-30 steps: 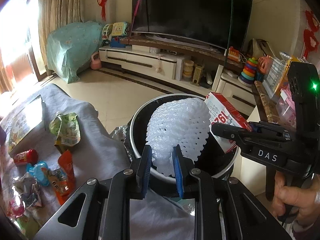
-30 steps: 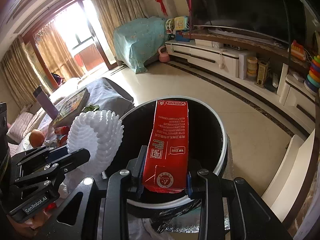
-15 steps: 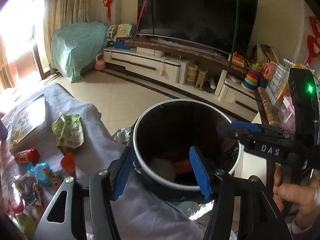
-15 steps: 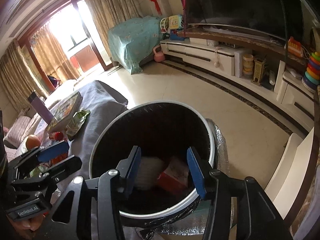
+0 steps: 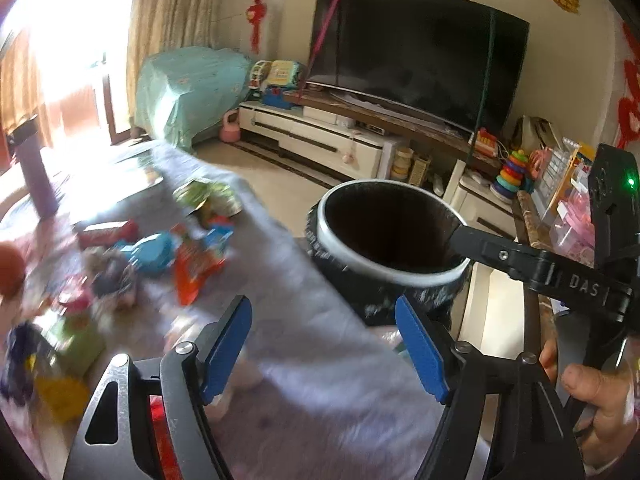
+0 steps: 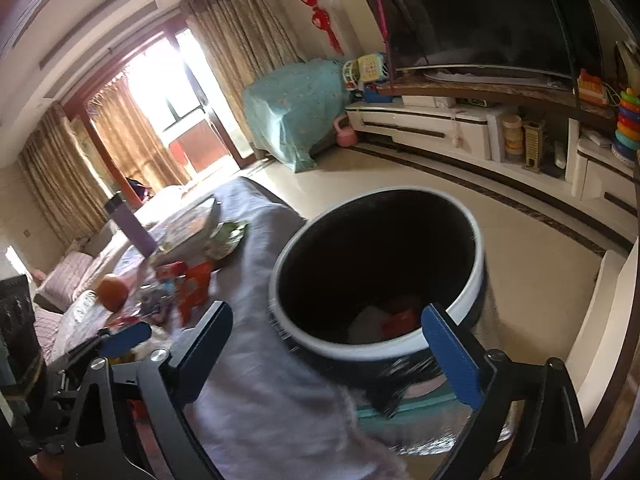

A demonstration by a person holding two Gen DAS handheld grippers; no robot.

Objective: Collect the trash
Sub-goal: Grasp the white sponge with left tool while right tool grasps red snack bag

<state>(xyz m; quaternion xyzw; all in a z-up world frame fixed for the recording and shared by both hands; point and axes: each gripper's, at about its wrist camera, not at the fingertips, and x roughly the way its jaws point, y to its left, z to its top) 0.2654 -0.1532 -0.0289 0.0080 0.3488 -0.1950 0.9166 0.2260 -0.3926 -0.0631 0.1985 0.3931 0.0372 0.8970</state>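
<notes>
A black trash bin with a white rim (image 5: 360,266) (image 6: 320,344) stands beside the grey-covered table (image 5: 320,360). In the right wrist view a white foam net (image 6: 366,322) and a red carton (image 6: 402,318) lie at the bottom of it. My left gripper (image 5: 324,346) is open and empty over the table edge, left of the bin. My right gripper (image 6: 328,352) is open and empty, near the bin's rim; it also shows in the left wrist view (image 5: 480,242). Several wrappers (image 5: 188,264) lie on the table, blurred.
An orange fruit (image 6: 112,292), a purple bottle (image 6: 132,224) and a book (image 6: 188,228) are on the table. A TV (image 5: 412,52) on a low cabinet (image 5: 320,140), toys (image 5: 512,172) and a teal-covered object (image 5: 188,88) stand beyond bare floor.
A second ago the left gripper held the foam net and the right held the red carton over the bin. Both were dropped in. Both grippers have since swung left, towards the table.
</notes>
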